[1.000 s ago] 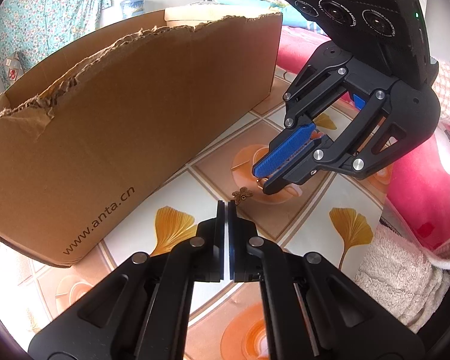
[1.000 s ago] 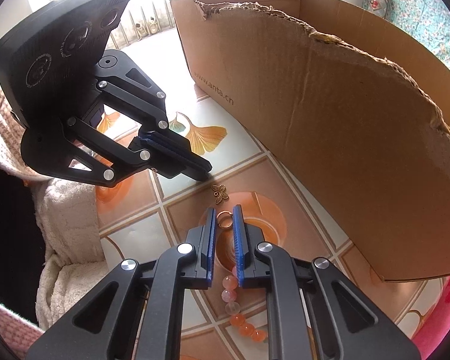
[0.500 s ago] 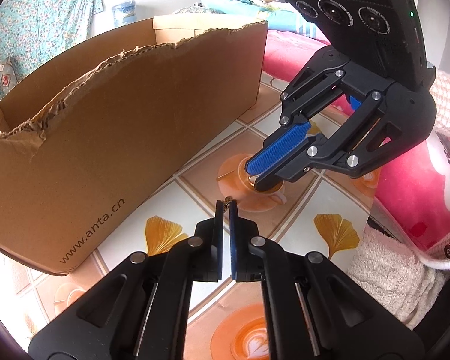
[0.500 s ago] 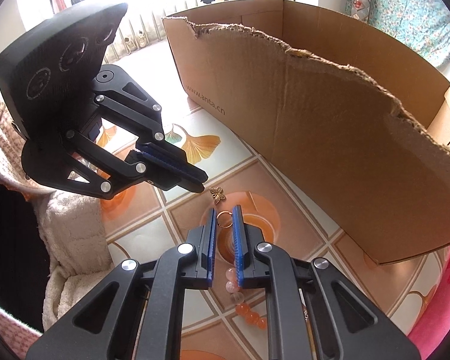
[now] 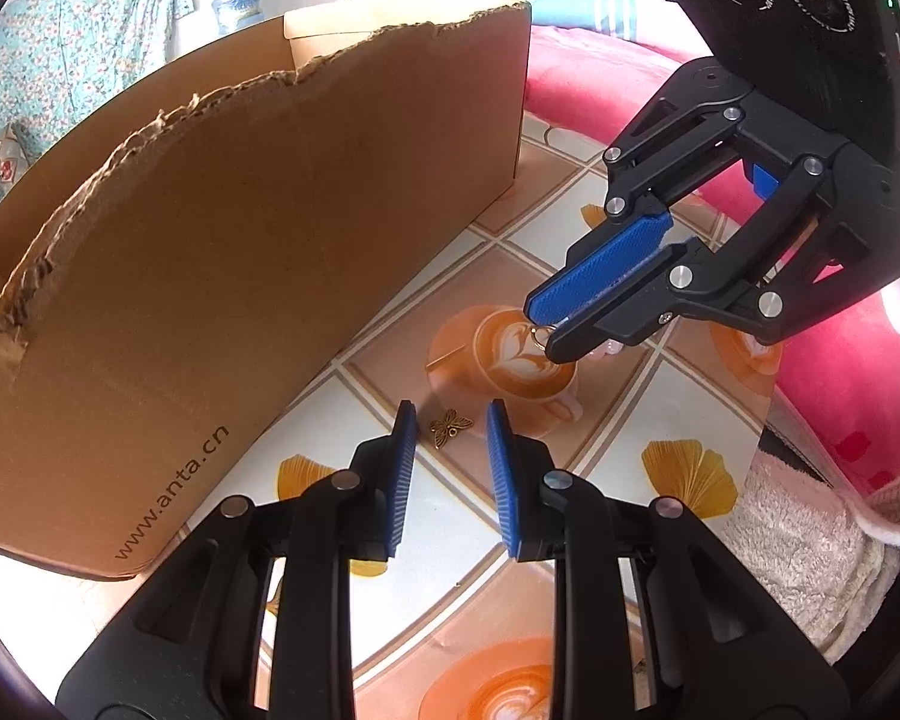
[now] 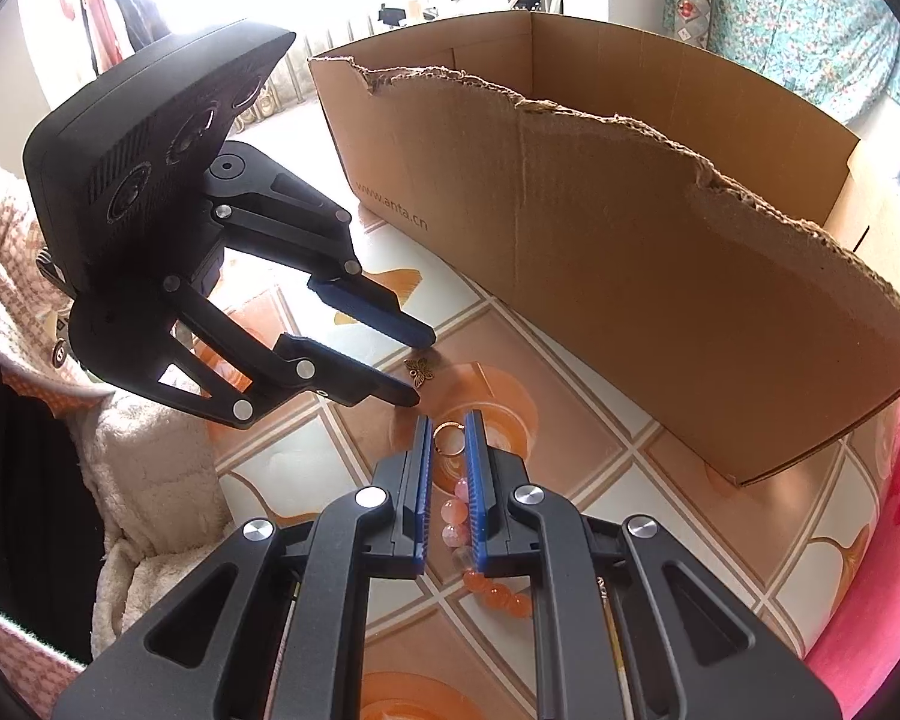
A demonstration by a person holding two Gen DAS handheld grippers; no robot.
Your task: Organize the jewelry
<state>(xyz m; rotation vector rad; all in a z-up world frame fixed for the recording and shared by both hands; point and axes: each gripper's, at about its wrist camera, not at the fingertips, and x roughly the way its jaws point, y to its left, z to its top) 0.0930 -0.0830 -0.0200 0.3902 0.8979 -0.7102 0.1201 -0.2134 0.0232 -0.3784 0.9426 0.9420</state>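
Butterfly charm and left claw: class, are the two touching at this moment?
Apart. The left wrist view shows the butterfly charm lying on the tablecloth between the left claw's blue pads, with cloth visible either side. Its jaws have just been opening.

A large brown cardboard box (image 5: 258,252) with a ragged, torn top edge and "www.anta.cn" printed along its near wall stands ahead and to the left of the left tool, and ahead and to the right of the right one. It rests on a glossy tablecloth (image 5: 468,516) patterned in squares with orange latte cups and yellow ginkgo leaves, spread beneath both tools. A cream fleecy blanket (image 6: 150,468) lies at the table's edge. A pink cushion (image 5: 840,384) sits to the right. A teal floral cloth (image 6: 798,18) hangs beyond the box.
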